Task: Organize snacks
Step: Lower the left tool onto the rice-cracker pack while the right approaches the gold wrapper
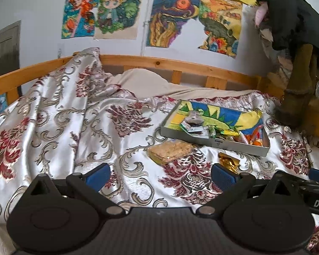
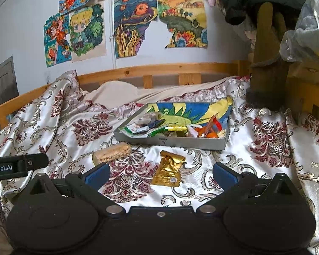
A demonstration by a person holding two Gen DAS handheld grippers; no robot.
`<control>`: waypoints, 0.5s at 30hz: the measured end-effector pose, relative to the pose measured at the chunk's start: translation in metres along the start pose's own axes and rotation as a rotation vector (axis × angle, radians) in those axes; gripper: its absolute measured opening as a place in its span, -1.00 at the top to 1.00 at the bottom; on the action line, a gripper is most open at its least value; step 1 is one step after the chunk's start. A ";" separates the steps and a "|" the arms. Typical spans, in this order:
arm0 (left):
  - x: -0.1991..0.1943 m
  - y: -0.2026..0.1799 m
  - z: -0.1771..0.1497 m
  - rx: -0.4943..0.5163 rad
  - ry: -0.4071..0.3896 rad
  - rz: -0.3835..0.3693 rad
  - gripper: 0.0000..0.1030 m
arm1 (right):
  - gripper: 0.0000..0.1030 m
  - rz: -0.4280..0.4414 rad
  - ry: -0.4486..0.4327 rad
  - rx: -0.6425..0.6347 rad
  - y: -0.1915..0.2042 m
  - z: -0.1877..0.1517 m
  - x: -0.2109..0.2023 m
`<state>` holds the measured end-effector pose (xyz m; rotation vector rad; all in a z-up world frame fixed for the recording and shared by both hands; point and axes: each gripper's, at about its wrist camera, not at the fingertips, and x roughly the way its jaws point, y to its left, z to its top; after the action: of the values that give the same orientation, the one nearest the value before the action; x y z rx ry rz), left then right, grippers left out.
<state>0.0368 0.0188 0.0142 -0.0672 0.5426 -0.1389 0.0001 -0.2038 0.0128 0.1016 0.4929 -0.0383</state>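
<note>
Both grippers hover over the patterned bedspread [image 2: 265, 136], jaws spread wide and holding nothing: the left gripper [image 1: 160, 173] and the right gripper [image 2: 160, 173]. A shallow tray [image 2: 170, 141] of mixed snack packets sits ahead. Just in front of it lie 2 loose snacks, a wrapped grain bar [image 2: 111, 152] and a gold foil packet [image 2: 169, 170], apart from each other.

Sheen, foil and pine

Glossy satin floral bedspread [image 2: 255, 165]; crinkled shiny gold foil packet [image 2: 168, 169]; grainy brown bar in clear wrap [image 2: 111, 152]; matt grey cardboard tray [image 2: 170, 142]; knotty varnished pine bed rail [image 1: 159, 62].
</note>
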 end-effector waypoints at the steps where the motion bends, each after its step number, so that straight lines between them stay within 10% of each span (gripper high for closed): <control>1: 0.002 -0.001 0.002 0.014 0.007 -0.007 -0.99 | -0.98 0.002 0.006 -0.001 0.000 0.001 0.002; 15: 0.066 -0.004 0.042 0.127 0.094 -0.048 -0.99 | -0.99 0.011 0.045 -0.029 -0.003 0.024 0.041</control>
<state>0.1144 0.0062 0.0170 0.0499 0.6245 -0.2239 0.0473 -0.2103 0.0141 0.0766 0.5375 -0.0176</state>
